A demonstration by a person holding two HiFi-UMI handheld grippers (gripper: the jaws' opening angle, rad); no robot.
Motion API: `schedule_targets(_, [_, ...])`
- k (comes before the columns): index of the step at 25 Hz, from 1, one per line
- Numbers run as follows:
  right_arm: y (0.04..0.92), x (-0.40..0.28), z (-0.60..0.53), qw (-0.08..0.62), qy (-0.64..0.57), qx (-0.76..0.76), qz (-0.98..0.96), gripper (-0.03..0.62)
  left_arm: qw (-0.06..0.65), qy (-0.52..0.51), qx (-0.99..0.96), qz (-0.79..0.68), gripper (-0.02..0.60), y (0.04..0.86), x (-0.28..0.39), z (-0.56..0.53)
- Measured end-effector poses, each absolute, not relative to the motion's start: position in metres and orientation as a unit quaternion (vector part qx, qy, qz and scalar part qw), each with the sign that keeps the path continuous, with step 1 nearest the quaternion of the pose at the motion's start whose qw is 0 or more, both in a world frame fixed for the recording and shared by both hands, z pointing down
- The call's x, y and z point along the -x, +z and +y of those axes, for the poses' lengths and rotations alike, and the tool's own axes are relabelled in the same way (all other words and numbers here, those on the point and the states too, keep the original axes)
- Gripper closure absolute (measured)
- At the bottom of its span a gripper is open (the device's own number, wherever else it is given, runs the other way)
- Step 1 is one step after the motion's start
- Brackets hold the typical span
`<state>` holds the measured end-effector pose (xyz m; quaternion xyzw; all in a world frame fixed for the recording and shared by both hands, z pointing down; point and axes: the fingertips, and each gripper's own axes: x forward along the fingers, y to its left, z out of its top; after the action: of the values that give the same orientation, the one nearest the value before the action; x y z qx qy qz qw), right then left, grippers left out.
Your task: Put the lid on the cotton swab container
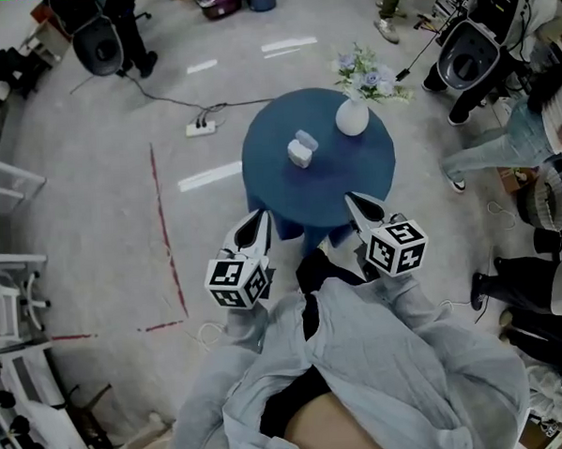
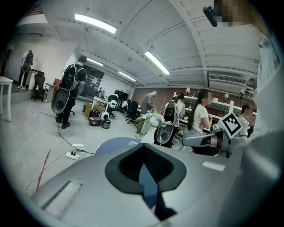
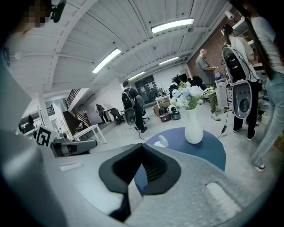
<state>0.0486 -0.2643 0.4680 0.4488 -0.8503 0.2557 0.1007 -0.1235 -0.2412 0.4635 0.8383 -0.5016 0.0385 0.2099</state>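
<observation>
A round blue table [image 1: 353,173] stands ahead of me. On it sits a small white cotton swab container [image 1: 299,153], with a paler piece that looks like its lid [image 1: 307,139] lying just behind it. In the right gripper view the pair shows as a small white shape [image 3: 161,142] on the table [image 3: 208,150]. My left gripper [image 1: 255,222] and right gripper [image 1: 360,205] hover at the table's near edge, well short of the container. Both are shut and hold nothing. The left gripper view shows its jaw tips [image 2: 143,146] meeting over the table [image 2: 116,144], and the right gripper [image 3: 142,145] looks the same.
A white vase with flowers [image 1: 352,115] stands on the table's far right, close to the container. A power strip [image 1: 201,128] and cable lie on the floor to the left, near a red tape line [image 1: 166,236]. People stand at the right [image 1: 511,141]. White tables [image 1: 9,233] line the left.
</observation>
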Motion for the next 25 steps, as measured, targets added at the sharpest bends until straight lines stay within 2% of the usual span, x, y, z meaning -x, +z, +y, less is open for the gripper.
schedule_targets(25, [0.477,-0.051,-0.393,0.141,0.252,-0.42,-0.861,0.592,0.228,0.047,-0.823,-0.519,0.568,0.471,0.121,-0.356])
